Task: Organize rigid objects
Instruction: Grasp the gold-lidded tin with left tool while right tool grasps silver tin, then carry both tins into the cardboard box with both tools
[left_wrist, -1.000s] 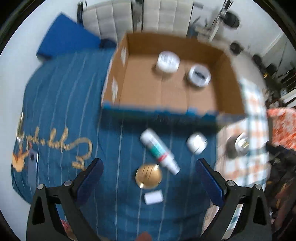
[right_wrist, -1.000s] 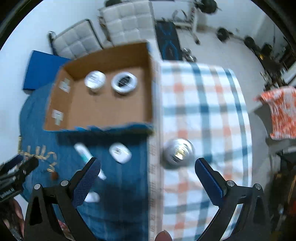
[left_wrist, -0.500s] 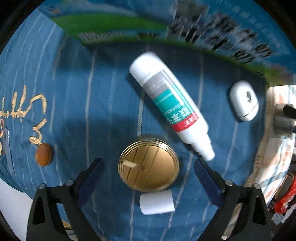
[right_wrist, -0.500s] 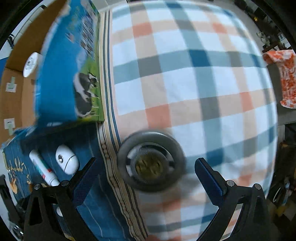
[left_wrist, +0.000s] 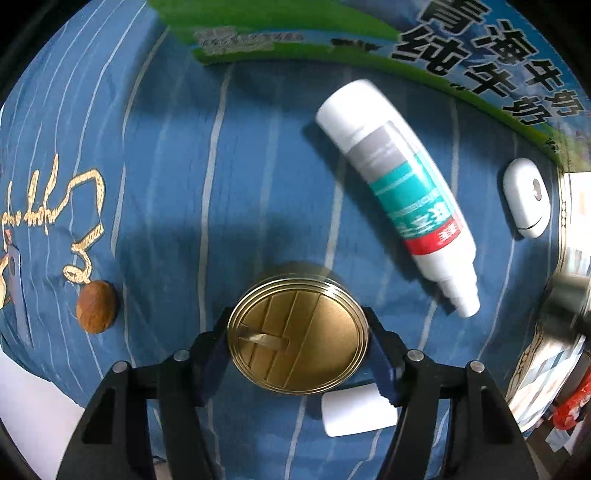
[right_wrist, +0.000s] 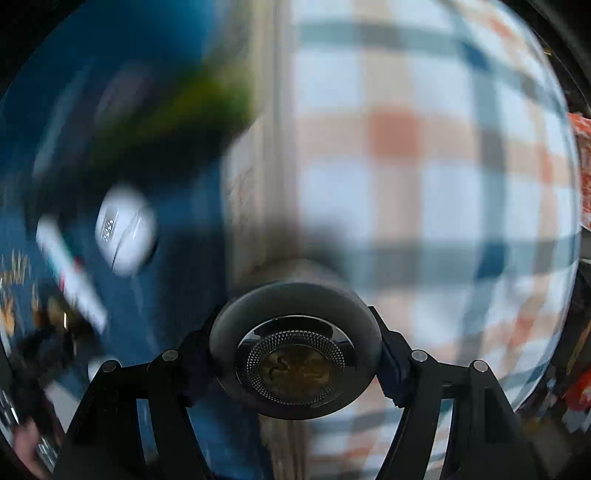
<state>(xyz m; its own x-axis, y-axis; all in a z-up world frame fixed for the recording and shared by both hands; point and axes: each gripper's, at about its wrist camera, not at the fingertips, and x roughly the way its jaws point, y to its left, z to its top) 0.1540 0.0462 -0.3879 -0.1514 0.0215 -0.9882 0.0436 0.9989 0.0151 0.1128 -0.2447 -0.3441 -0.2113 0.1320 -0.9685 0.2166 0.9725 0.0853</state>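
Closing the left hand-held gripper (left_wrist: 297, 354) on the round gold metal tin (left_wrist: 297, 338) at lower centre and the right hand-held gripper (right_wrist: 295, 360) on the round grey speaker-like disc (right_wrist: 295, 350), with the white spray bottle (left_wrist: 399, 192), white oval case (left_wrist: 526, 197) and white cap (left_wrist: 356, 415) left unsorted.

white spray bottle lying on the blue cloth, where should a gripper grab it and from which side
Grip the white spray bottle across its labelled barrel, coming from straight above. It lies flat and diagonal on the blue striped cloth, so set the fingers crosswise to its long axis. The middle is widest and evenly round; the nozzle end tapers and would probably slip.
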